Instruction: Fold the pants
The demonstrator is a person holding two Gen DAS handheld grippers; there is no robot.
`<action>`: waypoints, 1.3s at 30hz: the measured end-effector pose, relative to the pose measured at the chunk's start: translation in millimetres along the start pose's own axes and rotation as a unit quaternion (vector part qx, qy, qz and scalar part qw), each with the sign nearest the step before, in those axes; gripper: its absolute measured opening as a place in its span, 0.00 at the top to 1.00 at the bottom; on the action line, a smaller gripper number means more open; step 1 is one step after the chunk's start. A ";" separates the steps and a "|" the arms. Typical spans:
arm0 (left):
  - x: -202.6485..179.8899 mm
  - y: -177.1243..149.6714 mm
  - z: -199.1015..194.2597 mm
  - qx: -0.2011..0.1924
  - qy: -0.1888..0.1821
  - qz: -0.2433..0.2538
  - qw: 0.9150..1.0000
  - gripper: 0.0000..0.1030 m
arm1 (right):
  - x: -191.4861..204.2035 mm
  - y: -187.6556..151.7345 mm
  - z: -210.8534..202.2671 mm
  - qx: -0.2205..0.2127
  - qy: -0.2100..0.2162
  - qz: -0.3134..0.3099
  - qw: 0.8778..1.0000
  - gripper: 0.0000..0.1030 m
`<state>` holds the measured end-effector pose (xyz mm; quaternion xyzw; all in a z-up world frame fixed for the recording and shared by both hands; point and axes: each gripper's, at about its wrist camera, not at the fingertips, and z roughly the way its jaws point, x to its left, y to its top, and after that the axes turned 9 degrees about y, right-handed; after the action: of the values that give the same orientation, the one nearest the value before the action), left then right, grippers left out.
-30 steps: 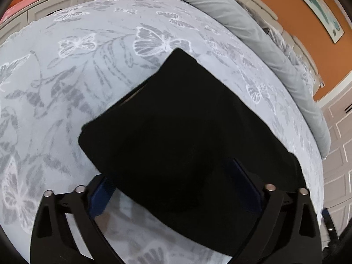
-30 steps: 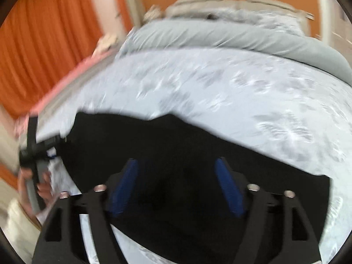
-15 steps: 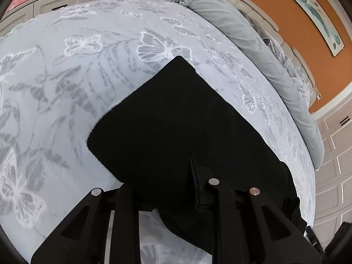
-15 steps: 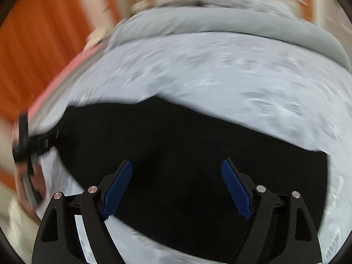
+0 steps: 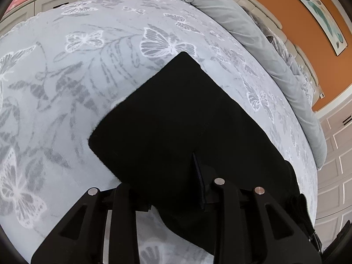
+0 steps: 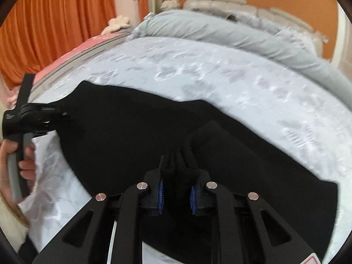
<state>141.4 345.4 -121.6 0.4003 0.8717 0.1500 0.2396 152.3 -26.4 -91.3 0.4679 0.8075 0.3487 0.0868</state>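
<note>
Black pants lie spread on the butterfly-patterned bed cover. My left gripper grips their near edge: cloth lies between the narrow jaws, hiding the left finger, and the jaws are opening slightly. In the right wrist view the pants stretch across the bed. My right gripper is closing, with a bunched ridge of the black cloth pinched between its blue pads. At the far left the left gripper sits on the pants' end, held by a hand.
A rolled grey duvet and a padded headboard lie along the bed's far side. Orange curtains hang at the left. White panelled doors stand beyond the bed's right edge.
Both grippers went from wide open to closed on the black cloth, the left one first. The right gripper came down over the pants and gathered a fold. The left hand stayed put.
</note>
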 end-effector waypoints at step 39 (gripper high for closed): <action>-340.0 -307.0 -75.3 -0.116 -0.012 0.499 0.859 0.51 | -244.2 -108.6 -191.5 -0.050 -0.105 0.273 0.955 0.29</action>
<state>100.7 -116.4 -96.2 0.7528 0.5281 0.3450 0.1882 121.1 -352.6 -64.6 0.6992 0.6169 0.3482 0.0959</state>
